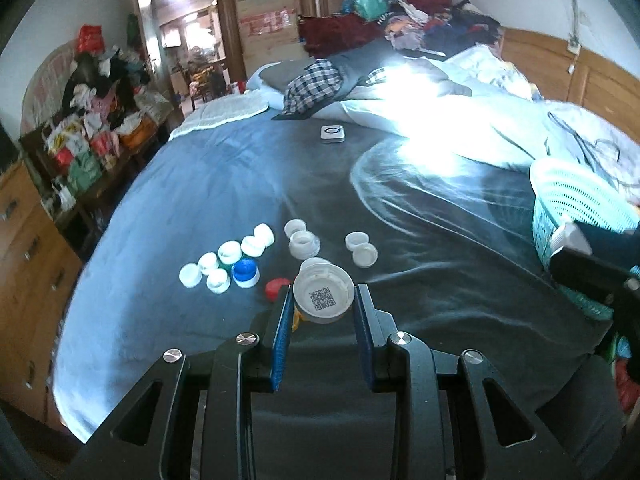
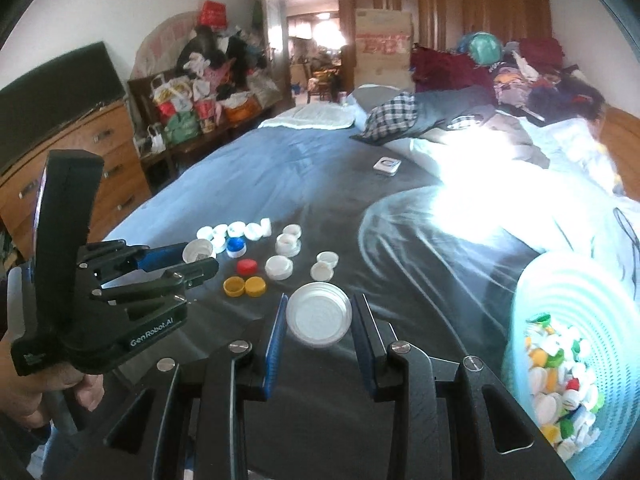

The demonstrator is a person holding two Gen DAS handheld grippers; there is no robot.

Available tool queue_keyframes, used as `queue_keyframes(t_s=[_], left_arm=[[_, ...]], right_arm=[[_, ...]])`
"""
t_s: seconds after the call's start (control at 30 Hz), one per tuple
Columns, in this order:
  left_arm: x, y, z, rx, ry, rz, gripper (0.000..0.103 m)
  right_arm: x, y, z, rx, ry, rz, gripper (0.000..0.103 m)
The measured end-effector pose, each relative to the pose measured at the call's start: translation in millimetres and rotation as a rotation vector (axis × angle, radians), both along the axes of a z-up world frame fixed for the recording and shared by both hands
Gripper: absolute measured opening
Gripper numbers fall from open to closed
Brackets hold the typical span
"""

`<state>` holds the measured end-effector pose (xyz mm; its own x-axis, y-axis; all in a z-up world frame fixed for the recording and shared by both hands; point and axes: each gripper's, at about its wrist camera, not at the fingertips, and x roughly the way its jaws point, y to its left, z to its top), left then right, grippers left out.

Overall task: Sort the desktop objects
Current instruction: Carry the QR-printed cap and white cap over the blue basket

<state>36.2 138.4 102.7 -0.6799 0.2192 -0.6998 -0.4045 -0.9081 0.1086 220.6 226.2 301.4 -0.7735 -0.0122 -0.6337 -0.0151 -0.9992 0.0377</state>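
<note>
My left gripper (image 1: pixel 324 300) is shut on a white cap with a printed code (image 1: pixel 323 298), held above the dark bedspread (image 1: pixel 420 280). In the right wrist view that left gripper (image 2: pixel 200 258) hovers at the left with its white cap (image 2: pixel 197 251). My right gripper (image 2: pixel 319 316) is shut on a wide white lid (image 2: pixel 319 314). Several loose caps lie on the bed: white caps (image 2: pixel 236 232), a blue cap (image 2: pixel 236 245), a red cap (image 2: pixel 246 267) and two yellow caps (image 2: pixel 244 286). A pale teal basket (image 2: pixel 560 280) at the right holds several mixed caps.
A small white square device (image 2: pixel 387 166) lies farther up the bed. Rumpled bedding and clothes (image 2: pixel 500 92) cover the far right. A wooden dresser (image 2: pixel 80 168) and a piled shelf stand left of the bed. A person's hand (image 2: pixel 40 392) grips the left tool.
</note>
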Motion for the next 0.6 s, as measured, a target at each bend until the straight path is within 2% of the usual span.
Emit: queue_keyframes(t_s=[0.6], left_arm=[[21.9, 89.2, 15.1, -0.078, 0.041, -0.127, 0.025]], right_arm=[[46.3, 78.2, 22.3, -0.045, 0.064, -0.146, 0.034]])
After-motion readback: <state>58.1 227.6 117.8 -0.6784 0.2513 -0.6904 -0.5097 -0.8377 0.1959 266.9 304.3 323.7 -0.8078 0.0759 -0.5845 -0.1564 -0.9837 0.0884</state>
